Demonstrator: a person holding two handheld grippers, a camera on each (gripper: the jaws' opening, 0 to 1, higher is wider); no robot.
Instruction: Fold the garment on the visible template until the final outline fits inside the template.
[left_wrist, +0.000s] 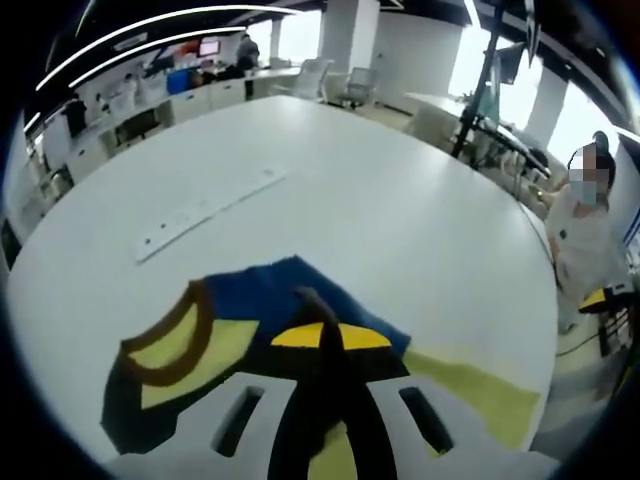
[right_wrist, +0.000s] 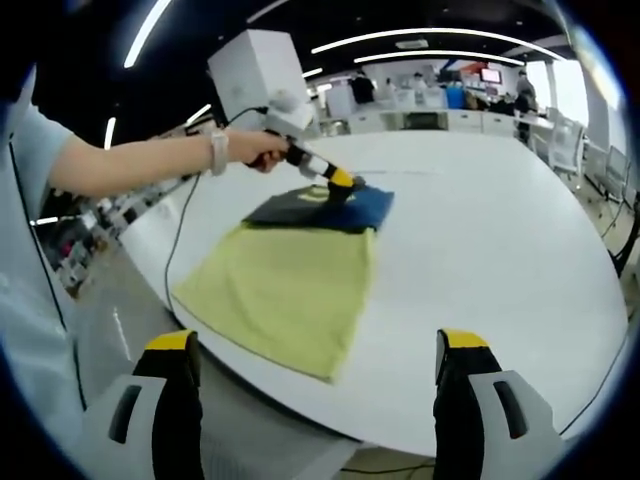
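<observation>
A blue, black and yellow garment with a brown collar lies on the white table. My left gripper rests on it, its yellow tips pressed together on a dark fold of the fabric. A pale yellow-green template sheet lies beside it. In the right gripper view, the garment sits bunched at the far end of the template, with the left gripper on it in a person's hand. My right gripper hangs open near the table's front edge, holding nothing.
A long white strip lies on the table beyond the garment. A person stands at the table's right side. A cable hangs from the left gripper over the table edge. Office chairs and desks stand behind.
</observation>
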